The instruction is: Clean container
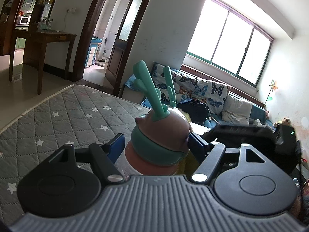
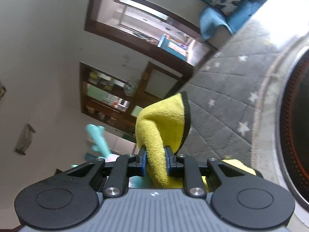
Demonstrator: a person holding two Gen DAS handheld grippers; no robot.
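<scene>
Left gripper (image 1: 154,145) is clamping the antlered bottle (image 1: 160,135) at 6 o'clock over the starry quilt (image 1: 58,112), looking hard, slick, best held mid-body, while right gripper (image 2: 155,160) is pinching the floppy yellow cloth (image 2: 164,123).

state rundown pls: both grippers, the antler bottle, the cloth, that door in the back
Left gripper: jaws closed on the bottle's sides.
Antler bottle: lid on, held roughly upright above the quilted mat.
Right gripper: jaws shut on the cloth.
Yellow cloth: bunched, pinched mid-fold, one corner sticking up.
Door: standing open.
</scene>
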